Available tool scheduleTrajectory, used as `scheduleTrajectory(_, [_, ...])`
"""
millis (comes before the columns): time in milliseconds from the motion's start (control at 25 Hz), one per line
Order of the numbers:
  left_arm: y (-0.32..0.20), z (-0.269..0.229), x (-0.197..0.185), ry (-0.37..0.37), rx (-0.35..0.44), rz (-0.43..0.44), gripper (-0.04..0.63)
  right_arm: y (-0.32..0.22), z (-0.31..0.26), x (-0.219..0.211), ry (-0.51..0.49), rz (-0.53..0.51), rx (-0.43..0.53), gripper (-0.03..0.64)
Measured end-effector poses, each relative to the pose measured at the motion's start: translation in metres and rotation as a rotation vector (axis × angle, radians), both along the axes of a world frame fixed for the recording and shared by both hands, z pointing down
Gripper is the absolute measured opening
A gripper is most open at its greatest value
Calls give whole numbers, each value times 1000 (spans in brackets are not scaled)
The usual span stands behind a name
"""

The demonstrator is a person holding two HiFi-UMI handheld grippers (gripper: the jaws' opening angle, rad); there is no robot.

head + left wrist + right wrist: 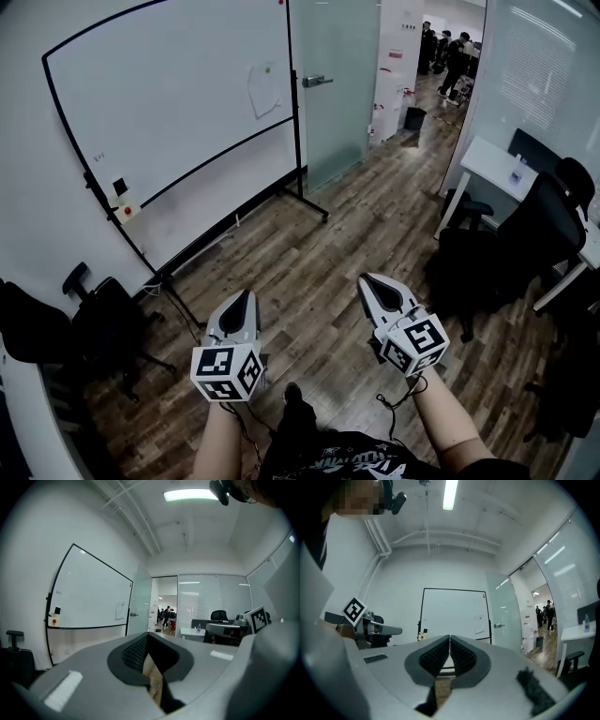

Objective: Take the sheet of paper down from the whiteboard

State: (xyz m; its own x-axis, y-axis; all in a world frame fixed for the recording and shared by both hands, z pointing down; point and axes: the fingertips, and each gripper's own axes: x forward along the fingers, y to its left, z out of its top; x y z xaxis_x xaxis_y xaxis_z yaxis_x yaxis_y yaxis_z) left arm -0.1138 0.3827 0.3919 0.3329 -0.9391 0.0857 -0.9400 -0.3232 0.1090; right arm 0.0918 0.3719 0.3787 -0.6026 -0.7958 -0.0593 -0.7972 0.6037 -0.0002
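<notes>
Head view: my left gripper (240, 298) and right gripper (373, 281) are both closed on nothing, well short of the whiteboard (159, 112). The paper (263, 90) hangs at its upper right. I'd walk close, then open one gripper at the paper's edge.

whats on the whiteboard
A white sheet of paper hangs near the right edge of the black-framed whiteboard, under a small green magnet. A small black block sits at its left edge. Whatever lies behind the paper is covered.

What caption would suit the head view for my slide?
Left grey tool and right grey tool, both shut, face the white paper sheet on a black-framed whiteboard.
</notes>
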Motion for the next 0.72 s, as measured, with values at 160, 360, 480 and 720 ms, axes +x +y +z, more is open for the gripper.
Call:
scheduleTrajectory(160, [-47, 4, -10, 14, -16, 6, 6, -54, 5, -23, -31, 5, -26, 15])
scheduleTrajectory(360, [-99, 5, -24, -6, -20, 20, 6, -109, 13, -51, -5, -12, -49, 15])
scheduleTrajectory(480, [-126, 6, -32, -4, -27, 25, 6, -135, 16, -61, 6, -11, -59, 15])
scheduleTrajectory(720, [-172, 14, -41, -3, -49, 52, 6, -182, 20, -76, 3, 4, -80, 15])
